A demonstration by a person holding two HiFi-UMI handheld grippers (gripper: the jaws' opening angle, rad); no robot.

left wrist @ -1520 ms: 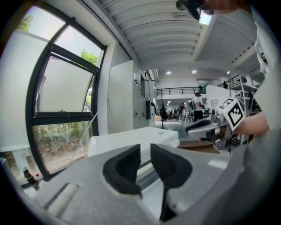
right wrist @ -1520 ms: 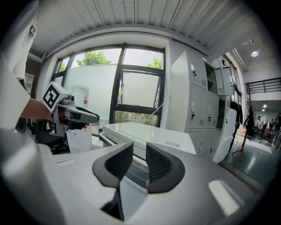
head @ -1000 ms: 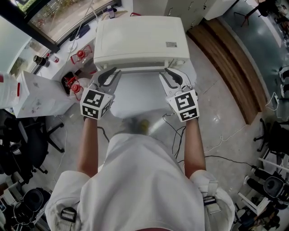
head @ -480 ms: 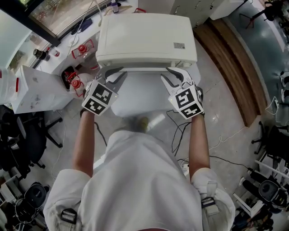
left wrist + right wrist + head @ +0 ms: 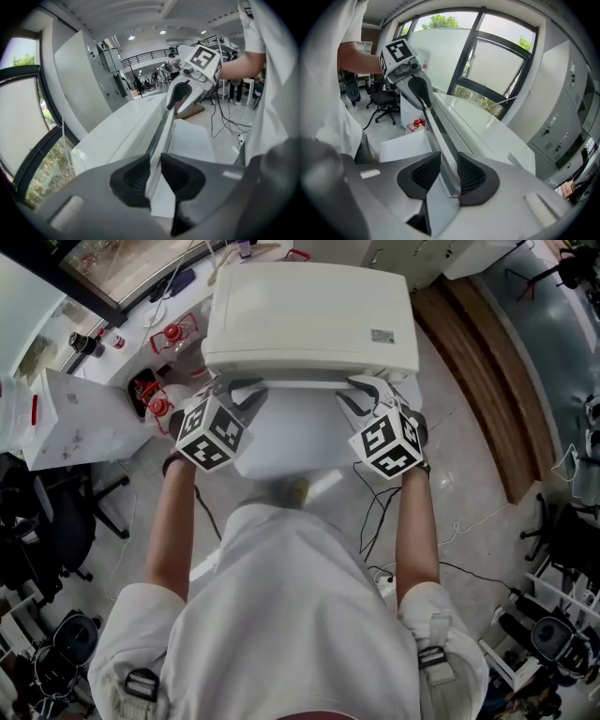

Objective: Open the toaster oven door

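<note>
The toaster oven (image 5: pixel 309 315) sits below me, its door (image 5: pixel 161 129) tipped partly out. My left tongs (image 5: pixel 155 173) pinch the door's top edge. My right tongs (image 5: pixel 447 174) have just been opening, with that edge loose between them. The door looks stiff, hinged and smooth, so I'd regrip the rim firmly.

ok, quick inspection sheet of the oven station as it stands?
Surface: white stand under the oven, little of it visible.
Job's things: white toaster oven; door tilted open at the top.
Clutter: red-capped bottles left of the oven.
Grippers: left tongs clamped on the door's top edge; right tongs astride it, jaws have just been opening, grip looks loose.
Cables: black leads on the floor.
Surroundings: window, office chairs.
</note>
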